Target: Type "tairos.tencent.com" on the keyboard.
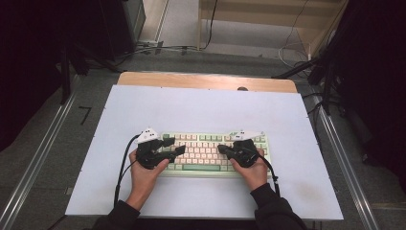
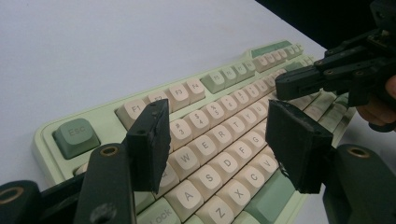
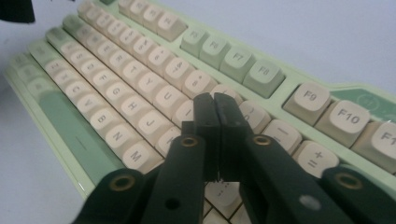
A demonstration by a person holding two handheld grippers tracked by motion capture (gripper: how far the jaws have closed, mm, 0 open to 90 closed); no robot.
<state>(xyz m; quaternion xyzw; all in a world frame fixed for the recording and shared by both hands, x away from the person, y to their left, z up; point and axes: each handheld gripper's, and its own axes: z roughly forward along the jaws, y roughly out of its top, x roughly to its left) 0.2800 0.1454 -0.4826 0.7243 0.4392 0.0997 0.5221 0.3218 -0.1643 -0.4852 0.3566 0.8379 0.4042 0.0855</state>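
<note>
A pale green keyboard [image 1: 206, 139] with cream keys lies on the white mat, near the front edge. My left gripper [image 1: 178, 145] hovers over its left end, jaws wide apart with nothing between them; in the left gripper view [image 2: 224, 140] they frame the letter rows of the keyboard [image 2: 187, 93]. My right gripper [image 1: 221, 148] points left over the keyboard's right half. Its jaws are pressed together with nothing in them [image 3: 216, 116], low over the middle keys of the keyboard [image 3: 140, 70]. Whether the tips touch a key I cannot tell. The right gripper [image 2: 299, 84] also appears in the left gripper view.
The white mat [image 1: 206, 110] covers a wooden table [image 1: 206, 80]. Metal rails run along both sides on the floor. Cables [image 1: 158, 48] and a wooden shelf unit [image 1: 268, 19] lie beyond the far edge.
</note>
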